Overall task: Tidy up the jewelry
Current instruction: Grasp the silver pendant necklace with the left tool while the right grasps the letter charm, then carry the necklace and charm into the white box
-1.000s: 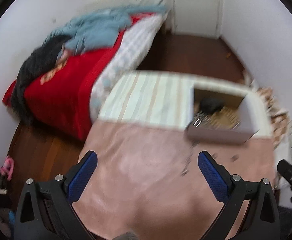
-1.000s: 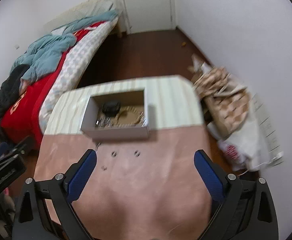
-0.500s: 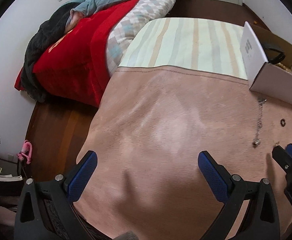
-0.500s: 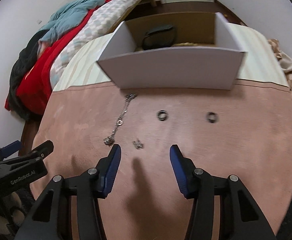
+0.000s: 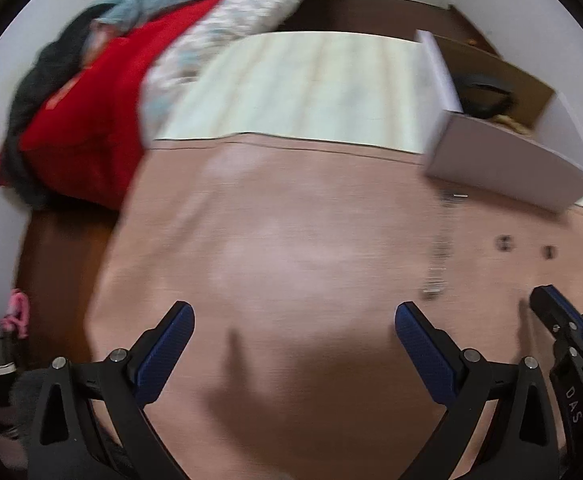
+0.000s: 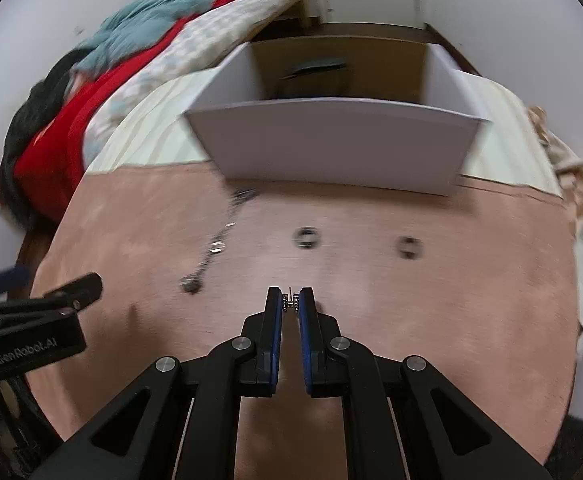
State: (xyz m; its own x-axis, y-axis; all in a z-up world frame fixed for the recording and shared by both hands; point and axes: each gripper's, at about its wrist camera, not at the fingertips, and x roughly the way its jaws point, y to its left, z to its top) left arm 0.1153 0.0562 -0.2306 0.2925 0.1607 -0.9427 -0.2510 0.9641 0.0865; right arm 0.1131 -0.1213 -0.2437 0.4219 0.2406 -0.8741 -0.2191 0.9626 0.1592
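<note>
In the right wrist view my right gripper (image 6: 290, 301) is shut on a small silver earring (image 6: 290, 299) just above the pink cloth (image 6: 371, 340). A silver chain (image 6: 215, 246) lies to its left, and two dark rings (image 6: 307, 237) (image 6: 409, 247) lie ahead of it. A white cardboard box (image 6: 331, 148) stands open behind them with a black item (image 6: 315, 68) inside. In the left wrist view my left gripper (image 5: 293, 324) is open and empty over the cloth (image 5: 291, 260), left of the chain (image 5: 439, 256), the rings (image 5: 504, 242) and the box (image 5: 503, 160).
The table has a striped cloth (image 5: 311, 84) at its far half. A bed with a red blanket (image 5: 91, 120) and clothes stands left of the table. A crumpled fabric pile (image 6: 567, 172) lies off the right edge. Dark wood floor lies beyond.
My right gripper has closed on the small earring that lay between its fingers. The left gripper has shifted slightly and stays open.
</note>
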